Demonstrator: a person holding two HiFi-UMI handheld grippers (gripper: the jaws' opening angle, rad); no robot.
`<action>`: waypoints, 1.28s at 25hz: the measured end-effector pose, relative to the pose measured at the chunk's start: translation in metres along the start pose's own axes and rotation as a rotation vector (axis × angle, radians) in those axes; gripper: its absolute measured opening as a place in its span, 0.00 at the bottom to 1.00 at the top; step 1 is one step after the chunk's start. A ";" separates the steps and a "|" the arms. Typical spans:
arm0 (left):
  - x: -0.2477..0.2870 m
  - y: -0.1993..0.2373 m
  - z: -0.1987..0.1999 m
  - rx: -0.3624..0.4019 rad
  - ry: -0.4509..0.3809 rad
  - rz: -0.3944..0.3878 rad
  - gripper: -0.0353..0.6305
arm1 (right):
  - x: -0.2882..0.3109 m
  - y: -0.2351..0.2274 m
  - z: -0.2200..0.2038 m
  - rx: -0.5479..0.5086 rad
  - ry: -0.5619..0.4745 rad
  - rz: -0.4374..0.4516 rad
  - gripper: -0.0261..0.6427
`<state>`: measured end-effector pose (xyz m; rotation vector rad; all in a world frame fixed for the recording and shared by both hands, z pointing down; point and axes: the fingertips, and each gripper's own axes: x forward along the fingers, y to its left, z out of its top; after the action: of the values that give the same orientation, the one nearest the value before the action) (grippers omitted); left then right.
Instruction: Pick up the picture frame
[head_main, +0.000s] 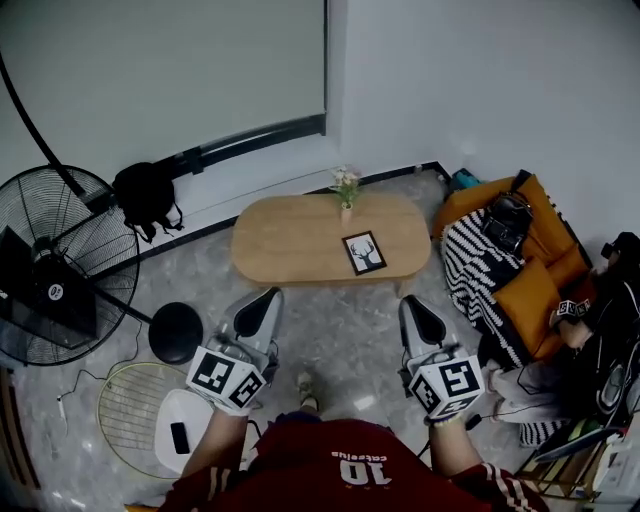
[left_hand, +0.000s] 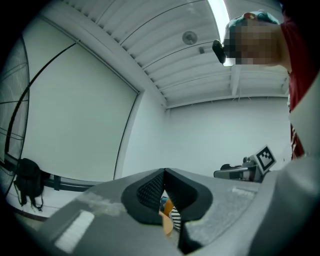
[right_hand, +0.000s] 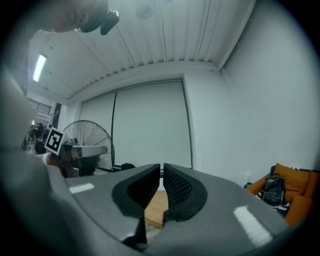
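The room has a grey stone floor (head_main: 340, 335) and white walls (head_main: 480, 90). A light wooden desk (head_main: 290, 240) with round ends stands on the floor.

The picture frame (head_main: 364, 252) lies flat on the desk, close to the desk's front edge and a little toward its right end. It is black and shows a deer's head. Nothing touches it. A small vase of flowers (head_main: 345, 188) stands at the back edge of the desk, behind the frame.

Both tools are held out over the floor in front of the desk. Neither one is over the desk. The left tool (head_main: 268, 296) points at the desk's left part. Its jaws are pressed together at the tips and nothing is held in them. The right tool (head_main: 410, 302) points at the desk's right part, just in front of the edge nearest the frame. Its jaws are closed too, and they hold nothing.

A big black fan (head_main: 50, 265) stands well to the left of the desk. A black bag (head_main: 147, 195) sits on the floor by the wall, behind the desk's left end. An orange sofa (head_main: 545, 265) stands to the right of the desk, with a black and white striped blanket (head_main: 475, 275) on the side nearest the desk. The person's red shirt (head_main: 330, 470) shows at the bottom of the head view, in front of the desk.
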<state>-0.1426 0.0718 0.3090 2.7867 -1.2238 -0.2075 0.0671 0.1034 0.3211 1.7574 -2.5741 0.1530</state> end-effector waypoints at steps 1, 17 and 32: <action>0.007 0.009 -0.001 -0.005 0.001 -0.004 0.06 | 0.011 -0.001 0.000 -0.003 0.004 -0.002 0.05; 0.107 0.118 -0.006 -0.058 0.023 -0.117 0.06 | 0.135 -0.031 0.001 -0.021 0.078 -0.124 0.05; 0.173 0.138 -0.040 -0.088 0.065 -0.194 0.06 | 0.175 -0.082 -0.025 -0.010 0.116 -0.188 0.05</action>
<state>-0.1203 -0.1476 0.3521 2.8095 -0.9071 -0.1786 0.0784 -0.0866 0.3643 1.9133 -2.3125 0.2299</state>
